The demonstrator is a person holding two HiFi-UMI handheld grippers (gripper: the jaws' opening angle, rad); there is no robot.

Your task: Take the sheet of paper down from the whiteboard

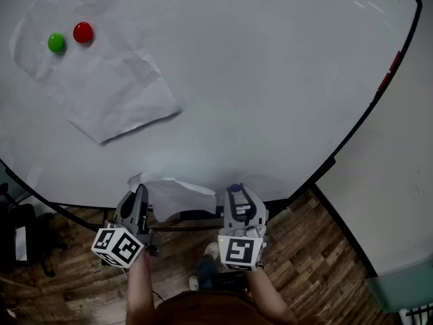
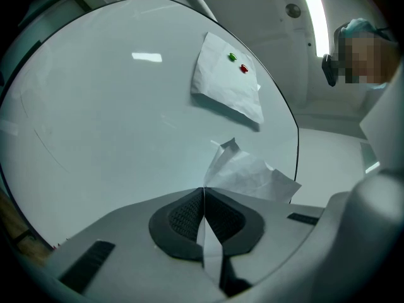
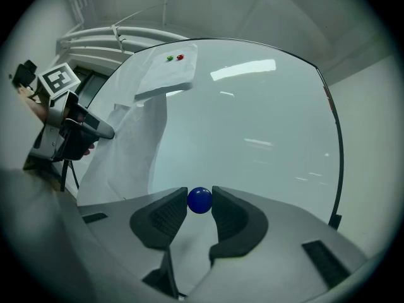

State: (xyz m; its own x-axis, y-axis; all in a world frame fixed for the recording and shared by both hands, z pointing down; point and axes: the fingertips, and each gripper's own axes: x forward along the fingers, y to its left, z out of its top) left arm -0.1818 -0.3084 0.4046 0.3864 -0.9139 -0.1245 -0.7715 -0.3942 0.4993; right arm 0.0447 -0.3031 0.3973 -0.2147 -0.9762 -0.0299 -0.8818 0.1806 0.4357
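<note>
A crumpled white sheet (image 1: 101,80) hangs on the whiteboard (image 1: 270,80) at the upper left, pinned by a green magnet (image 1: 56,42) and a red magnet (image 1: 82,32). Below the board's lower edge, my left gripper (image 1: 141,193) is shut on a second white sheet (image 1: 172,196), which sticks out past the closed jaws (image 2: 249,175). My right gripper (image 1: 235,189) is beside it, shut on a small blue round magnet (image 3: 200,200). The pinned sheet (image 2: 230,84) shows far off in the left gripper view. The right gripper view has the held sheet (image 3: 126,150) and the left gripper (image 3: 95,131) at its left.
The whiteboard has a black frame (image 1: 352,134), with red markers (image 1: 394,61) at its right rim. A pale wall (image 1: 399,181) lies right of it. Wooden floor (image 1: 311,269) is below, and a dark stand (image 1: 20,242) is at the lower left.
</note>
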